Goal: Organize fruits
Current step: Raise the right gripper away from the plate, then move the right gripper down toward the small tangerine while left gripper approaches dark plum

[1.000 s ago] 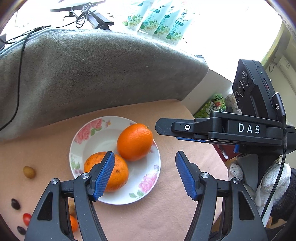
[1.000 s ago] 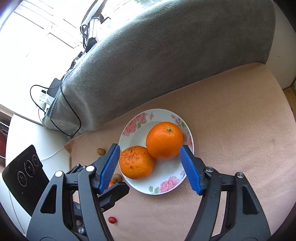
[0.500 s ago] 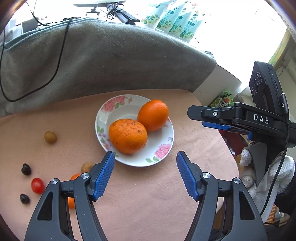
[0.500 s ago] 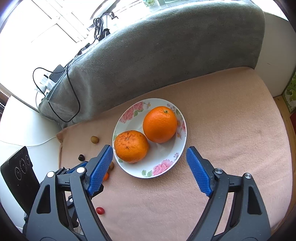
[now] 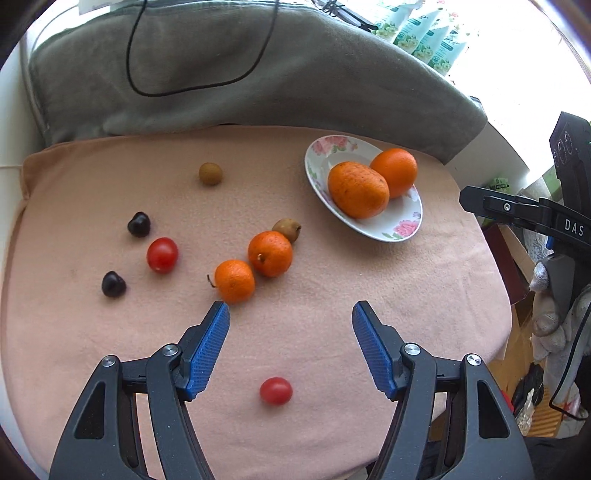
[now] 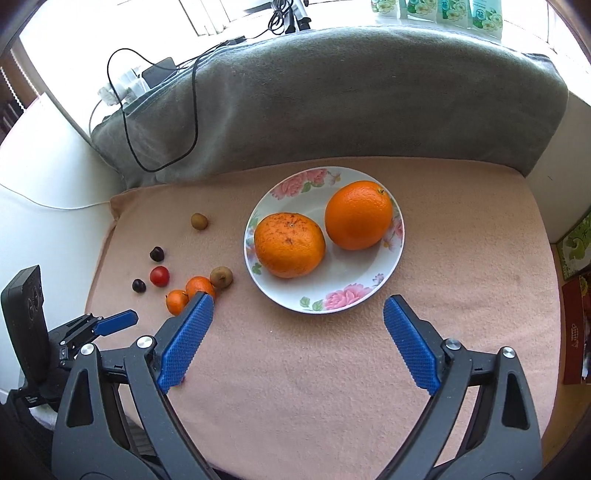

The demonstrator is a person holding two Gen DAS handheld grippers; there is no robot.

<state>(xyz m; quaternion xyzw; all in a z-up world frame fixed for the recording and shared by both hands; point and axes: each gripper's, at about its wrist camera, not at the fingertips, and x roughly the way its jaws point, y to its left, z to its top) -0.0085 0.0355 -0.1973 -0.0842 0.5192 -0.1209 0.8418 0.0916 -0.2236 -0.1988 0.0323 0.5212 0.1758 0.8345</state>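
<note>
Hiding part of the smaller mandarin (image 6: 200,286) behind the right gripper's (image 6: 295,306) left pad in the right wrist view. Overlapping the far orange (image 5: 396,170) with the near orange (image 5: 357,189) in the left wrist view. Cutting off the person's gloved hand (image 5: 554,317) at the right edge. Washing out the tubes (image 5: 424,35) in window glare.

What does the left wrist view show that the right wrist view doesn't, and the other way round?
Only the left wrist view shows the cherry tomato lying on the pink blanket between the open left gripper fingers. Only the right wrist view shows the power strip behind the grey cushion. Both show the floral plate with two large oranges, two small mandarins, two brownish fruits, two dark cherries, another tomato, and nothing between the opening right gripper fingers.
</note>
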